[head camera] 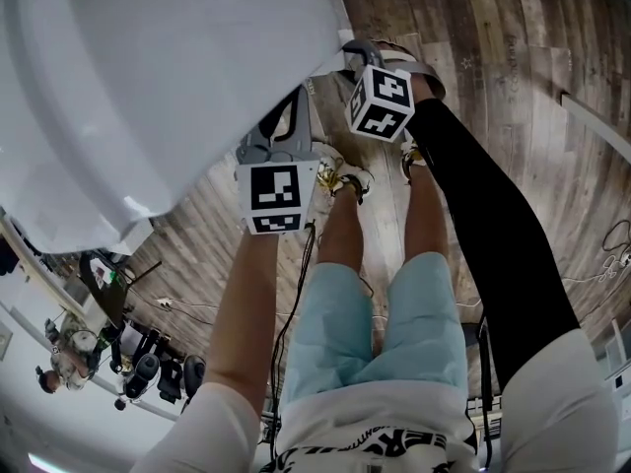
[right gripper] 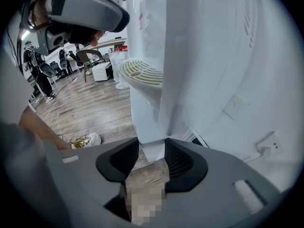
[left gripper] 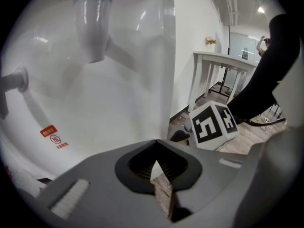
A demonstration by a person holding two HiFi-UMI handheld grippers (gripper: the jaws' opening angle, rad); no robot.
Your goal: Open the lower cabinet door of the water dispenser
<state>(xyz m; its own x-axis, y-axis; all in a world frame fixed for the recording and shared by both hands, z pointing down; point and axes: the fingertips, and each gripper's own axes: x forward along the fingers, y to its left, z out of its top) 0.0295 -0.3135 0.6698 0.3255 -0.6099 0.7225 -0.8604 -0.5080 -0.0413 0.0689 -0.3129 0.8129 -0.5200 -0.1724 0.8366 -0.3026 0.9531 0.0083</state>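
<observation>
The white water dispenser [head camera: 148, 87] fills the upper left of the head view. Its taps [left gripper: 92, 23] show in the left gripper view and its drip tray [right gripper: 140, 72] in the right gripper view. My right gripper [right gripper: 153, 151] is down at the lower cabinet, its pads pressed on either side of a white vertical edge of the lower cabinet door [right gripper: 151, 127]. From above it [head camera: 357, 49] sits against the dispenser's side. My left gripper [left gripper: 156, 167] is shut, holding nothing, close to the dispenser's front. In the head view it [head camera: 294, 106] reaches under the dispenser's bulge.
Wooden plank floor [head camera: 493, 47] lies all around. The person's legs and shoes [head camera: 340, 177] stand just behind the grippers. A white table [left gripper: 223, 61] is to the right of the dispenser. A wall socket [right gripper: 266, 144] sits behind it, and chairs and gear [right gripper: 61, 56] stand further off.
</observation>
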